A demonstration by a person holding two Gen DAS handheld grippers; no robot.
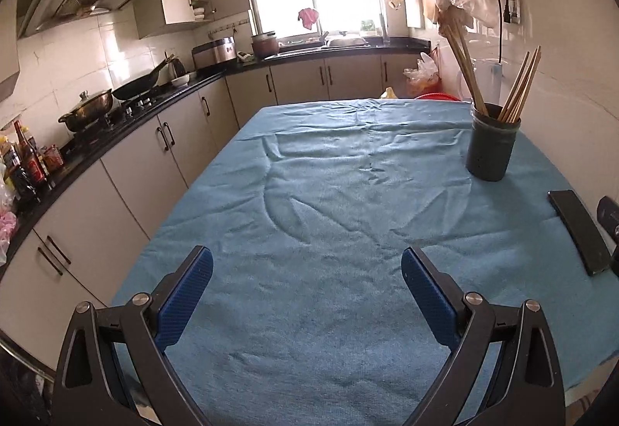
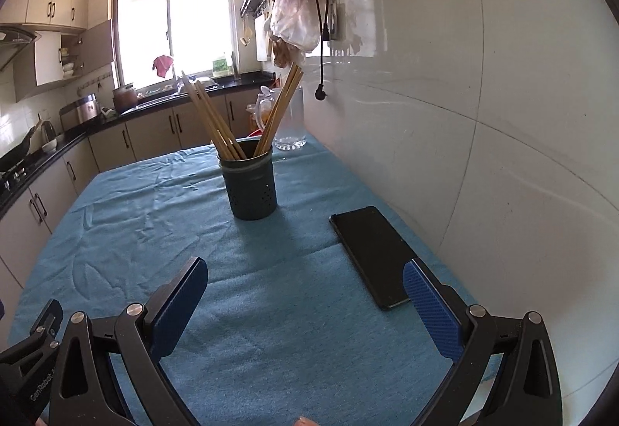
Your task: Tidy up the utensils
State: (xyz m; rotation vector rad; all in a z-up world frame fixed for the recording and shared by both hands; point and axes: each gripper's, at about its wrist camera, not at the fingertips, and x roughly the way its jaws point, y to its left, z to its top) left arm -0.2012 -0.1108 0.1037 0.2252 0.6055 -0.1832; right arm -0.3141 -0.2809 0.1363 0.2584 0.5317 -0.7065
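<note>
Wooden chopsticks [image 2: 216, 116], slender and pale tan, stand splayed in two leaning bunches inside a dark green cylindrical holder [image 2: 250, 180] with small perforations low on its wall. The holder sits upright toward the far right of a table covered in a wrinkled blue woven cloth [image 2: 162, 217], close to the glossy white tiled wall [image 2: 483, 97]. A flat black rectangular phone [image 2: 373, 255] lies on the cloth nearer the camera, apart from the holder. Beyond the holder stands a clear ribbed glass pitcher [image 2: 290, 116]. Both sets of tongs, left [image 1: 307, 273] and right [image 2: 305, 284], hover over the cloth with their blue textured pads spread wide, gripping nothing.
</note>
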